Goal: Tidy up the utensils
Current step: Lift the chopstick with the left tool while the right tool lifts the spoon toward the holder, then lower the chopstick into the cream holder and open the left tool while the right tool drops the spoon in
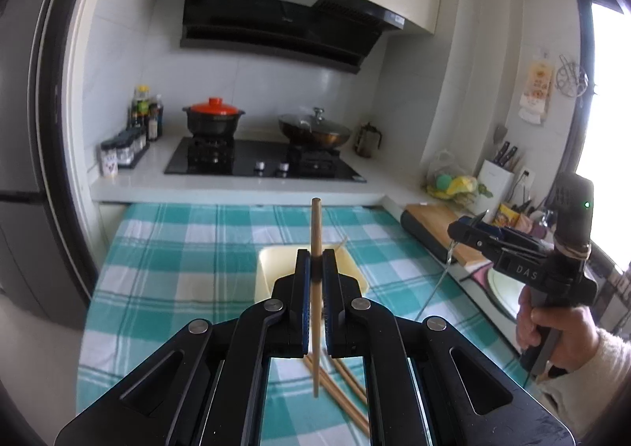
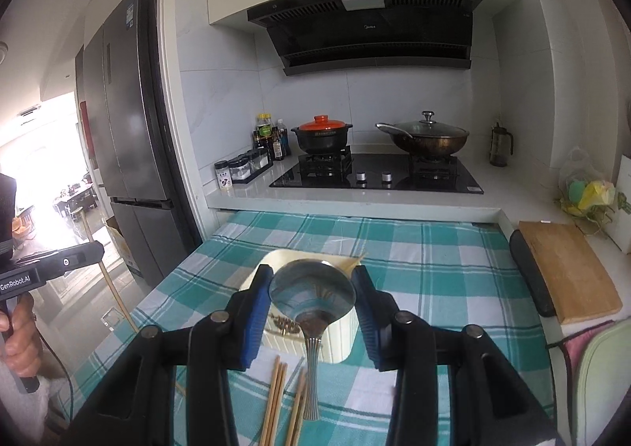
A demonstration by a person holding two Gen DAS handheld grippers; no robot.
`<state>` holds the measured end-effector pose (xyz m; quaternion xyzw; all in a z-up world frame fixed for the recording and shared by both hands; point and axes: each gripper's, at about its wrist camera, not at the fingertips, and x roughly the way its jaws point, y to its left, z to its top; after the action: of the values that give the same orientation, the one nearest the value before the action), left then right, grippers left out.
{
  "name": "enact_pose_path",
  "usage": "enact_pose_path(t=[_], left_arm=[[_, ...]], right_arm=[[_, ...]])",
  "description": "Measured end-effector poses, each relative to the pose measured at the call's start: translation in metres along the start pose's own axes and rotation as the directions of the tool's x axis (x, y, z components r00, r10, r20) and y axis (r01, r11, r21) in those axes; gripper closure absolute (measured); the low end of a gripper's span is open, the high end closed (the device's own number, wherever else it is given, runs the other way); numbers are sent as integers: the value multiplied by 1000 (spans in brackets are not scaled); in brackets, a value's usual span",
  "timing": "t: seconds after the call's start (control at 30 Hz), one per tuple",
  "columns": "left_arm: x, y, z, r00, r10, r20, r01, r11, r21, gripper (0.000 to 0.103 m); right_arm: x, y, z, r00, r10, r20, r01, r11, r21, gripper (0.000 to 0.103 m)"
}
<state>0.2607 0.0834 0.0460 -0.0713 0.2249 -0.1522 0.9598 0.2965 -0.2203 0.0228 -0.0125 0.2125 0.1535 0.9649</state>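
The left claw [image 1: 315, 268] is clamped tight on a single wooden chopstick [image 1: 316, 227], which stands nearly upright between its blue pads, its top end rising above the fingertips and its lower end hanging free above the checked teal-and-white cloth [image 1: 177, 245] that covers the counter. The right claw [image 2: 313, 288] stands partly open around the bowl of a metal spoon [image 2: 311, 290]; both blue pads press against the bowl's edges, and the spoon's ribbed handle hangs down toward the cloth, clear of it. Taking the cream-coloured utensil tray [image 2: 339, 343] as the landmark: it sits on the cloth below and just beyond both claws, and a thin wooden stick leans out over its far right corner. Something dark and small lies inside the tray, too blurred to name. Several loose chopsticks [image 2: 278, 394] lie flat on the cloth on the near side of the tray, side by side and slightly fanned. To the right of the tray, at the edge of the cloth, a wooden cutting board [image 2: 568, 272] rests on the white counter. Beyond the tray, a black gas hob carries an orange-lidded pot [image 2: 321, 136] and a glass-lidded wok [image 2: 428, 136].
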Motion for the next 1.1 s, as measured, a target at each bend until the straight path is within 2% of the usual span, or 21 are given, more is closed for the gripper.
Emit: enact_pose_path(t=[0.17,0.3,0.4,0.53,0.63,0.73,0.8,0.97,1.03,1.07,1.1], left_arm=[[40,5,49,997,32,70,-30,999,-29,99],[82,10,59,993,79,84,-76,997,-33,99],[122,16,53,995,93,20,-92,995,-40,99],[170,21,34,991,97,-96,-100,995,-26,99],[201,25,17,978,90,-187,-96,995,-22,99],[227,30,1,962,99,-256,-107,994,-19,99],[240,31,-6,952,113,-283,-121,993,-9,99],[253,30,-13,946,161,-281,-159,987,29,97],[258,33,-15,938,176,-300,-176,984,26,90],[257,36,-16,935,171,-312,-175,984,14,76],[252,39,-18,934,165,-316,-173,985,2,67]], right_arm=[[34,-1,49,997,2,73,-2,1000,-9,62],[71,-5,58,997,10,81,-12,1000,27,62],[105,-11,48,1000,11,27,-13,998,59,62],[152,-26,23,993,26,-114,-12,993,117,62],[184,-38,5,977,32,-213,3,987,161,62],[210,-48,-8,962,12,-273,39,983,182,62],[220,-51,-14,956,-4,-294,61,981,185,62],[233,-56,-18,952,-34,-304,98,975,199,61],[233,-55,-17,953,-46,-300,109,975,196,60],[231,-54,-16,952,-59,-300,121,974,192,55],[227,-54,-16,955,-61,-290,121,973,195,54]])
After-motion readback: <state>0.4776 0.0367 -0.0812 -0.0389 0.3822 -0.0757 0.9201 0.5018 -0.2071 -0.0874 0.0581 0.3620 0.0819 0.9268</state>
